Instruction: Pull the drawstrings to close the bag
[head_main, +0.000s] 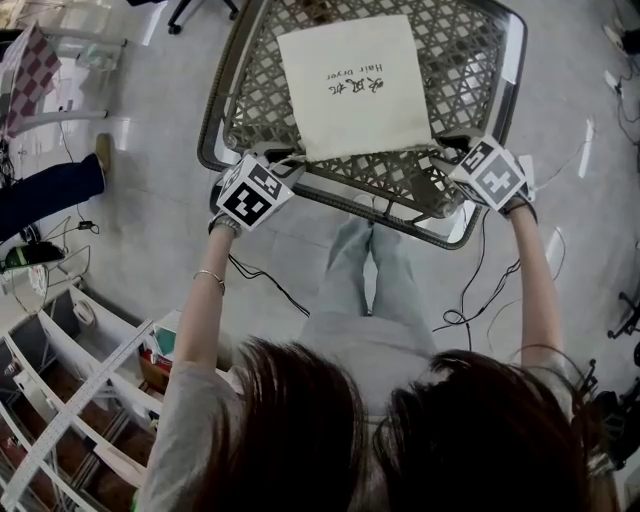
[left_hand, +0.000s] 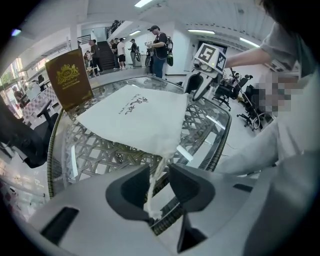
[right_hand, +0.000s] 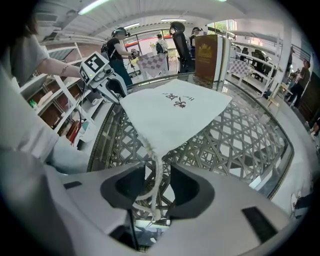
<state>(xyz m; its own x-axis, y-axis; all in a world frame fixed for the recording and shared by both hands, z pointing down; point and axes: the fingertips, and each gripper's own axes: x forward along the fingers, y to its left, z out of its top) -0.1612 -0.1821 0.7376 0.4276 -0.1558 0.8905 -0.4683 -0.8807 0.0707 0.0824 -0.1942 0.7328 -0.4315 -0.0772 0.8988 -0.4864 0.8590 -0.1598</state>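
Under the marker cubes (head_main: 250, 192) in the head view, both jaw pairs are hiding. Only the gripper views are showing the left tongs (left_hand: 159, 172) and right tongs (right_hand: 152, 172) standing open. A drawstring (left_hand: 154, 186) is hanging loose inside each, and the bag (head_main: 355, 85) is lying flat on the surface (head_main: 212, 125).

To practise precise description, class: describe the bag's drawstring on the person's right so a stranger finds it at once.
Find the lattice table and the cream bag flat on it. At its near corner on the person's right, a white cord hangs loose between the open right tongs; its twin hangs left.
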